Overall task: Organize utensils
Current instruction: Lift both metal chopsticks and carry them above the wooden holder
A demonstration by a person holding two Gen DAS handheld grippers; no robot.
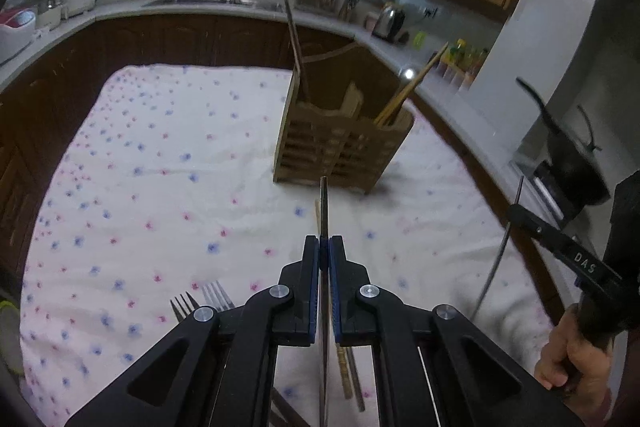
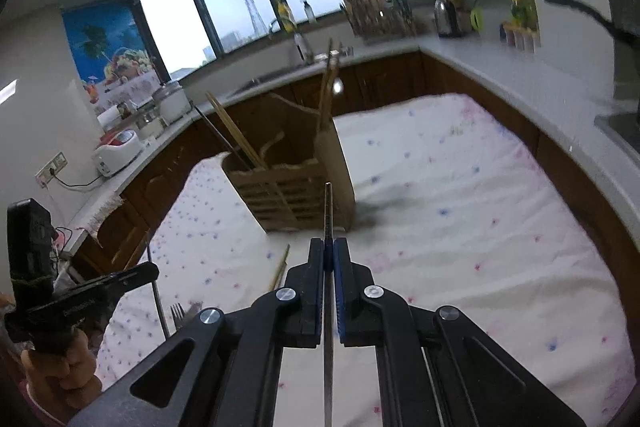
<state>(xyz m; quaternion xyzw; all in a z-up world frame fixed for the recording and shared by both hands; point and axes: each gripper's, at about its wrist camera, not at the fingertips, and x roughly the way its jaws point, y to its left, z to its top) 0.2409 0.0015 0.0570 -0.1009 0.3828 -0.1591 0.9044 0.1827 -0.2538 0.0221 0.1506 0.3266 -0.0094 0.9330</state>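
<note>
Cloth with small pink and blue flowers fills most of your left wrist view. Your left gripper stands at lower centre, its jaws pressed narrow on a thin metal utensil that runs straight up the frame between the blue pads; which kind of utensil it is cannot be told. Just above its tip, at centre, stands the slatted wooden holder, with brown chopsticks leaning out of its right compartment and a dark stick rising from its left one. Two forks lie on the cloth at lower left, beside the gripper's linkage, and loose chopsticks lie under the gripper. At the right edge your right hand grips the handle of the other tool, which reaches in from the right and carries a thin metal rod.

In your right wrist view, your right gripper sits at lower centre, likewise closed tight on a slim metal utensil pointing up at the holder, which appears at centre on the cloth. At lower left your left hand holds its tool level, jaws pointing right, with a thin metal piece hanging down from them. A fork shows beside it.
</note>
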